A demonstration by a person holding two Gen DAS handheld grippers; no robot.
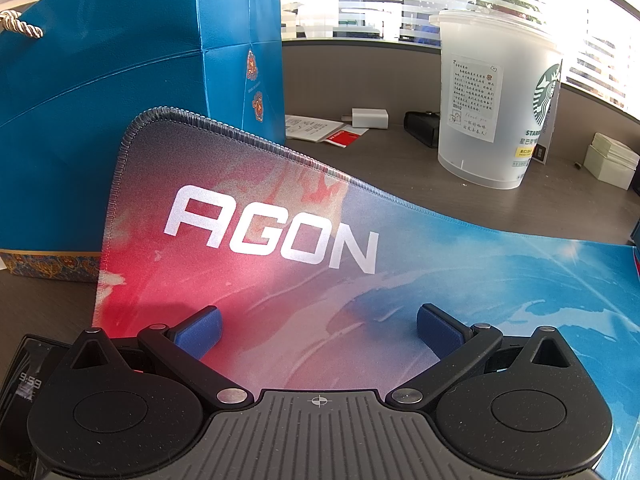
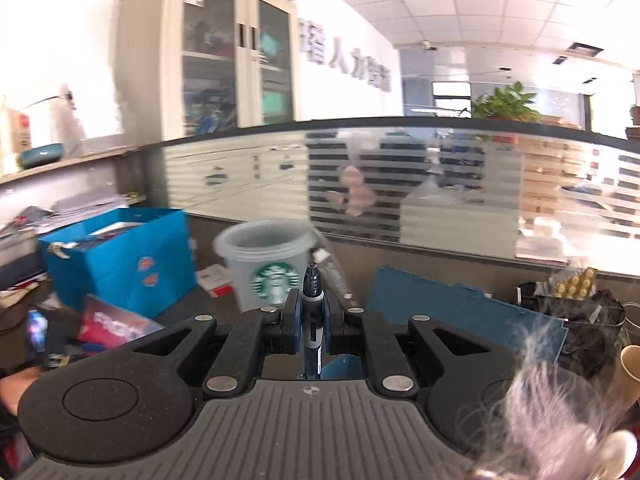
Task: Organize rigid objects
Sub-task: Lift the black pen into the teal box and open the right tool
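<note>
Presently a blue pen (image 2: 312, 308) is clamped upright in the right gripper (image 2: 310, 316), carried above the desk before the Starbucks cup (image 2: 269, 264); dropping it inside seems next. The left gripper (image 1: 318, 330) is spread empty over the AGON mat (image 1: 280, 240).

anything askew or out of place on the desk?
Yes. The AGON mouse pad isn't lying flat: its far corner curls up against the blue gift bag. The Starbucks cup stands upright, nothing spilled. The left gripper is open over the pad; the right gripper is clamped on a pen.
</note>
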